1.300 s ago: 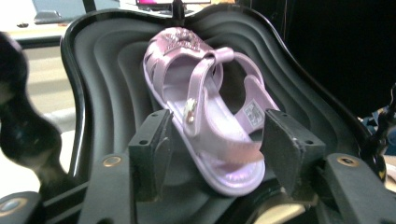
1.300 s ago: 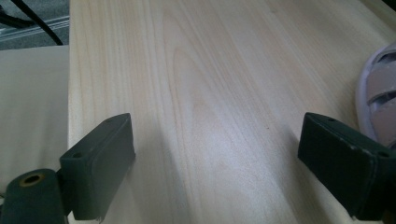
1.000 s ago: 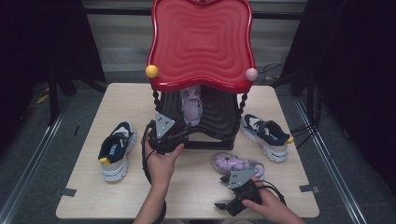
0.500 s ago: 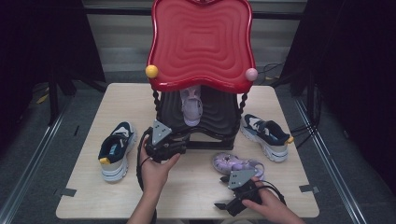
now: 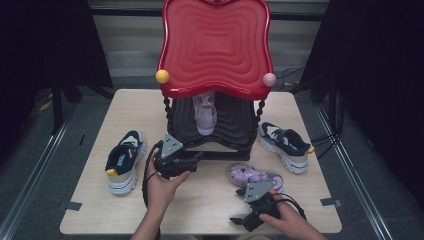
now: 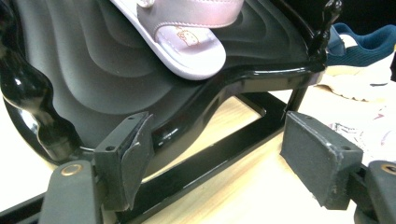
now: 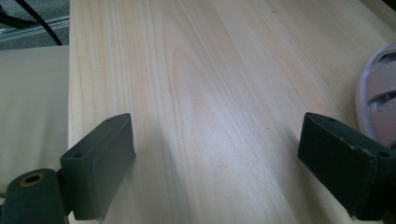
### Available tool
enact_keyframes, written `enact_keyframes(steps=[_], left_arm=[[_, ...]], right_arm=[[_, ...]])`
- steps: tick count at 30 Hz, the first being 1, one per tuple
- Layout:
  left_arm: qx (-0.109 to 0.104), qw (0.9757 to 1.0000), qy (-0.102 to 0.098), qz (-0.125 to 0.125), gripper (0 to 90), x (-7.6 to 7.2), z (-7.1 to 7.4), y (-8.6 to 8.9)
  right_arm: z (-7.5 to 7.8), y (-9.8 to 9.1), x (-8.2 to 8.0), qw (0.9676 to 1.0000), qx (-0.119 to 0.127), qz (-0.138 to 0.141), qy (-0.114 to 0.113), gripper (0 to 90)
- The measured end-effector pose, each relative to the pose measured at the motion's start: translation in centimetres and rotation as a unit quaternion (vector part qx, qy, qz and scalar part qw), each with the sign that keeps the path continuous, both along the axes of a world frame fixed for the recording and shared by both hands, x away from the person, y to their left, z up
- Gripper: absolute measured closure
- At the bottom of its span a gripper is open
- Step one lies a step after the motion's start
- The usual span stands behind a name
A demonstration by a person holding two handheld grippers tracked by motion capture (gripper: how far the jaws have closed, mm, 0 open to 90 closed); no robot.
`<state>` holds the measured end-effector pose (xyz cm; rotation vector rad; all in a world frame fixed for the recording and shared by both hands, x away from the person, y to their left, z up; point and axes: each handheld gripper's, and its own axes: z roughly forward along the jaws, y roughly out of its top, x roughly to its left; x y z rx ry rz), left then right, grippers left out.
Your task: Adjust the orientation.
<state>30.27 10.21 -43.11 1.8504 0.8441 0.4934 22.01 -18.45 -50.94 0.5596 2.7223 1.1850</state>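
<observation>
High view: the left gripper (image 5: 196, 161) has just been opening, jaws wide with nothing between them, the pink sandal (image 5: 205, 114) at its twelve o'clock. The right gripper (image 5: 239, 220) gapes over bare table (image 5: 95, 150), holding nothing.

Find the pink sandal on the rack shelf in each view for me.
High view: pink sandal upper middle, on the black shelf under the red top.
Left gripper view: top centre, above the open tool.
Right gripper view: not in it.
Shared landmark: black shelf.
</observation>
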Motion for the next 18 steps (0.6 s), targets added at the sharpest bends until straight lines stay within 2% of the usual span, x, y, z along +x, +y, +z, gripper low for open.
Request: enact_keyframes(steps=[4, 12, 18], left_arm=[[0.003, 0.9999, 0.005, -0.01, 24.3, -0.2, -0.4, 0.4], [0.013, 0.9998, 0.011, -0.014, 24.1, -0.3, -0.9, 0.9], [0.032, 0.9989, 0.019, -0.029, 24.0, -0.5, -1.6, 1.1]], right_arm=[[0.0, 0.0, 0.0, 1.0, 0.0, 0.0, 0.001, 9.9], [0.0, 0.0, 0.0, 1.0, -0.001, -0.001, 0.0, 9.9], [0.0, 0.0, -0.1, 1.0, 0.0, -0.005, 0.0, 9.9]])
